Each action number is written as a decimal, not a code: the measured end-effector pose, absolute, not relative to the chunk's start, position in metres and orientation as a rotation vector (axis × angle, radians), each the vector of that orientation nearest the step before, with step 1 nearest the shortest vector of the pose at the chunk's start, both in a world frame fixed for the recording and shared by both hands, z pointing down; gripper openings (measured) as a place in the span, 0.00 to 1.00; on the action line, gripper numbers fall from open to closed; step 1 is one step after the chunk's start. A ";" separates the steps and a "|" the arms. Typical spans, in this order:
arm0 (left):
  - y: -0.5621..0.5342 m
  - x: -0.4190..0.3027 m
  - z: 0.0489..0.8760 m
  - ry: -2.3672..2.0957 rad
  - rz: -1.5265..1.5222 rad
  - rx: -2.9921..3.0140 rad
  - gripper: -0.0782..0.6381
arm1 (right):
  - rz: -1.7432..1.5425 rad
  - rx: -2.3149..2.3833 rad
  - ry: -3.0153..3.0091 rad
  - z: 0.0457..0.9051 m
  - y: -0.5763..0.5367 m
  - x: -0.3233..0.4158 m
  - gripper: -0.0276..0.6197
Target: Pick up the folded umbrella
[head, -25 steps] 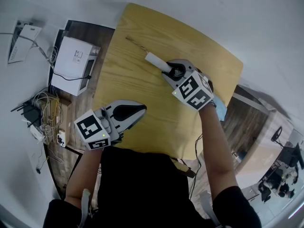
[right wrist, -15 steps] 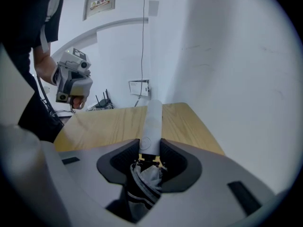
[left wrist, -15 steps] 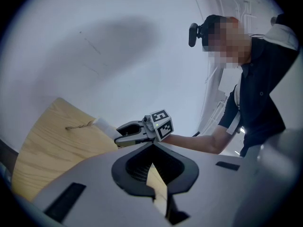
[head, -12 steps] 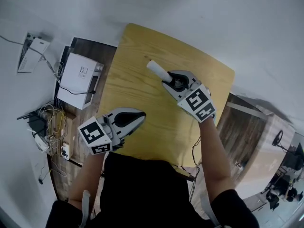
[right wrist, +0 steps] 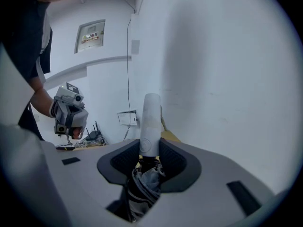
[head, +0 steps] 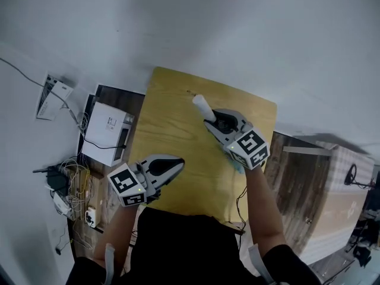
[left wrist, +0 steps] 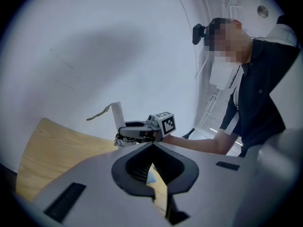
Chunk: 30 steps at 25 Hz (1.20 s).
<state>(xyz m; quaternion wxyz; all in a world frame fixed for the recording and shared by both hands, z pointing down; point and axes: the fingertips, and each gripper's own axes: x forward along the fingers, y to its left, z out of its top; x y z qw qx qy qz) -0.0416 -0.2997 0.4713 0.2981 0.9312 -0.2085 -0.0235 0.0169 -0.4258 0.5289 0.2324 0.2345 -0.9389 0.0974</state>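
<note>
The person stands at a yellow wooden table (head: 172,123) against a white wall, a gripper in each hand; the right gripper (head: 215,120) is clamped on the folded umbrella (head: 202,107), its jaws closed about halfway around the neck where the white handle meets the dark cloth. In the right gripper view the handle (right wrist: 151,122) sticks out past the jaw tips toward the wall, and the bunched grey-black canopy (right wrist: 144,188) sits back between the pads; the pads press on it from both sides. From the left gripper view the umbrella's handle stands nearly upright against the wall, with a thin tan strap (left wrist: 97,113) trailing off its top end to the side; the umbrella seems to be clear of the table top, over its far half, though I cannot see the gap plainly.

The left gripper (head: 178,160) hangs over the near edge of the table, well apart from the umbrella, pointing roughly level toward the other hand; its jaws meet at the tips and hold nothing, with only a sliver of table showing through the slit between the pads (left wrist: 135,167).

Off the table's left side, on the dark wood floor, sits a white box-like device (head: 107,129) with a black cable across it; nearer the person lies a tangle of cables (head: 71,186) by the wall.
</note>
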 end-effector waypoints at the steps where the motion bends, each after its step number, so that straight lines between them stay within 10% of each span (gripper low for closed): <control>1: -0.298 -0.039 0.467 -0.551 -0.061 2.482 0.12 | 0.282 0.666 -2.602 0.522 -0.425 0.021 0.26; 30: -0.275 0.026 0.364 -0.610 -0.025 2.700 0.12 | 0.171 0.879 -3.113 0.303 -0.371 0.127 0.25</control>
